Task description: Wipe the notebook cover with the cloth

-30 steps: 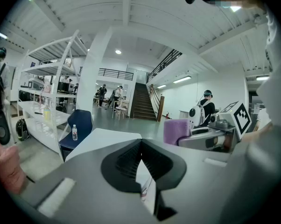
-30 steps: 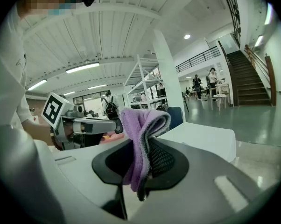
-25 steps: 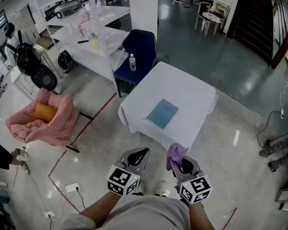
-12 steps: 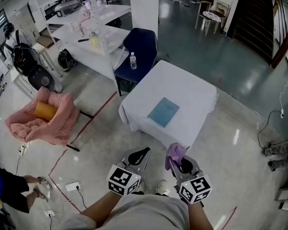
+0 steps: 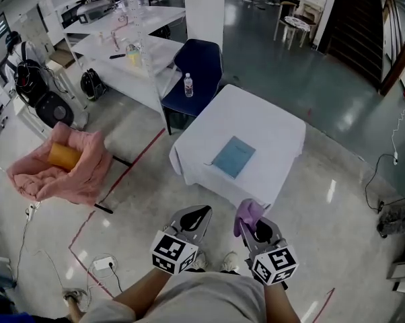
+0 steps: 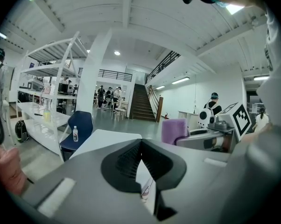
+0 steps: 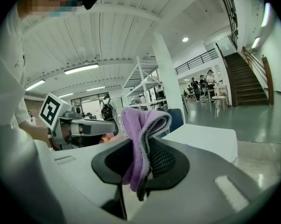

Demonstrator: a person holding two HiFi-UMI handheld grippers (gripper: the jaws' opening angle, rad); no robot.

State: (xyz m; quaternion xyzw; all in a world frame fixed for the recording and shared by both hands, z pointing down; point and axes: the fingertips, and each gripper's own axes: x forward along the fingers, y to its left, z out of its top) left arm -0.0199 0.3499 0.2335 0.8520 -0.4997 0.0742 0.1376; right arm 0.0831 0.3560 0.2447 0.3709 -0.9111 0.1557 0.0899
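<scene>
wiping has not begun: the right gripper [image 5: 256, 229] clamps the purple cloth [image 5: 247, 214], the left gripper [image 5: 194, 216] is pinched together empty, both well apart from the blue notebook [image 5: 233, 157] on the far white surface [image 5: 273, 123].

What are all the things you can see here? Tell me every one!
table: one, white-covered, middle of the floor
notebook: one, blue, flat on the table
chair: one, dark blue, beyond the table
water bottle: one, clear, on the chair seat
blanket: one, pink, heaped at left
roll: one, orange, on the blanket
cloth: one, purple, in the right gripper's jaws
left gripper: one, grey, jaws together, empty
right gripper: one, grey, jaws shut on the cloth
</scene>
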